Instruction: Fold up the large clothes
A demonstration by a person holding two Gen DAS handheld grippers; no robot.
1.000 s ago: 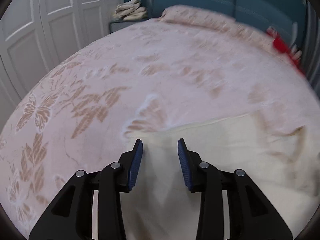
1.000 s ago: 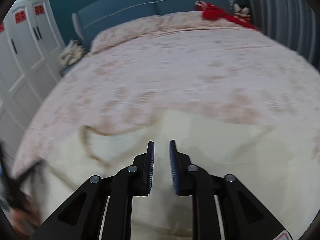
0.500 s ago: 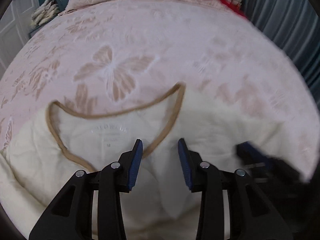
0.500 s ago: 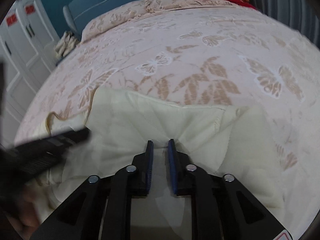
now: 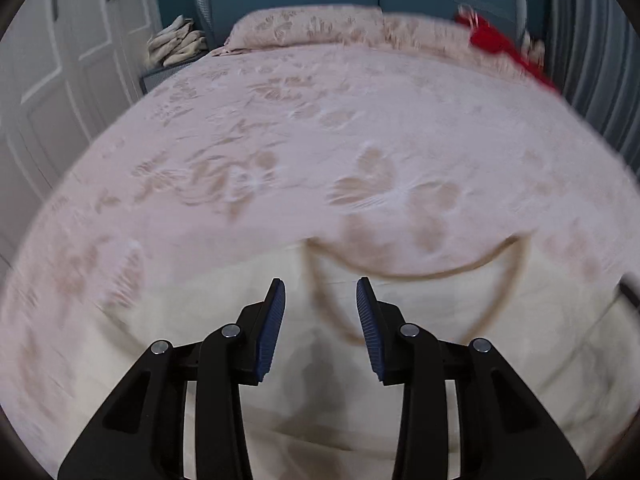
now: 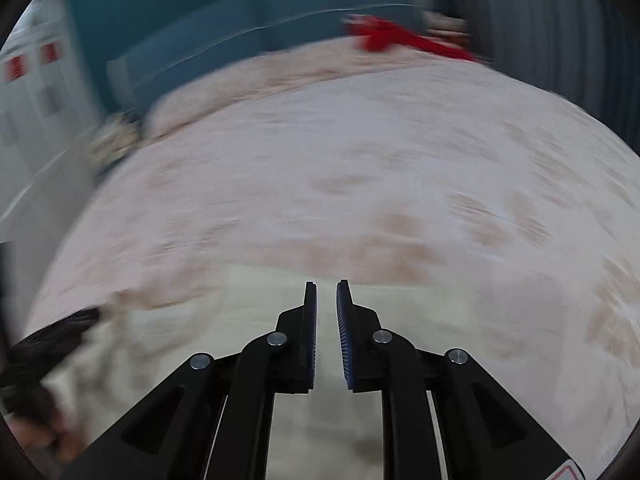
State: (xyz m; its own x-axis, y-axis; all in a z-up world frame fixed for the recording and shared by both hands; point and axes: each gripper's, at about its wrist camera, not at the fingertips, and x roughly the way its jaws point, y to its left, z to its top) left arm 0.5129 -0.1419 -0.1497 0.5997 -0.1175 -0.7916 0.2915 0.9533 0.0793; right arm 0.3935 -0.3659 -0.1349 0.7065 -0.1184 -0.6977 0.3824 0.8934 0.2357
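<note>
Item: cream garment (image 5: pixel 420 312), brown-trimmed neckline, lay flat at the near edge of the bed (image 5: pixel 320 140), neck opening turned toward the headboard; probably spread so for folding.

Left tongs (image 5: pixel 320 300): jaws partly apart, nothing between them, poised over the garment just beside the neckline's left curve, likely seeking a shoulder hold.

Right tongs (image 6: pixel 326 300): jaws narrow and opening, no cloth visibly pinched, above the garment's far edge; the left tongs appeared as a dark blur at the left of this view.

Bed: pink cover with a tan butterfly print, carried the garment. Red cloth (image 5: pixel 500 48) lay at the far right corner, well apart. Pillow (image 5: pixel 304 28) lay along the headboard.

Both views were blurred.
</note>
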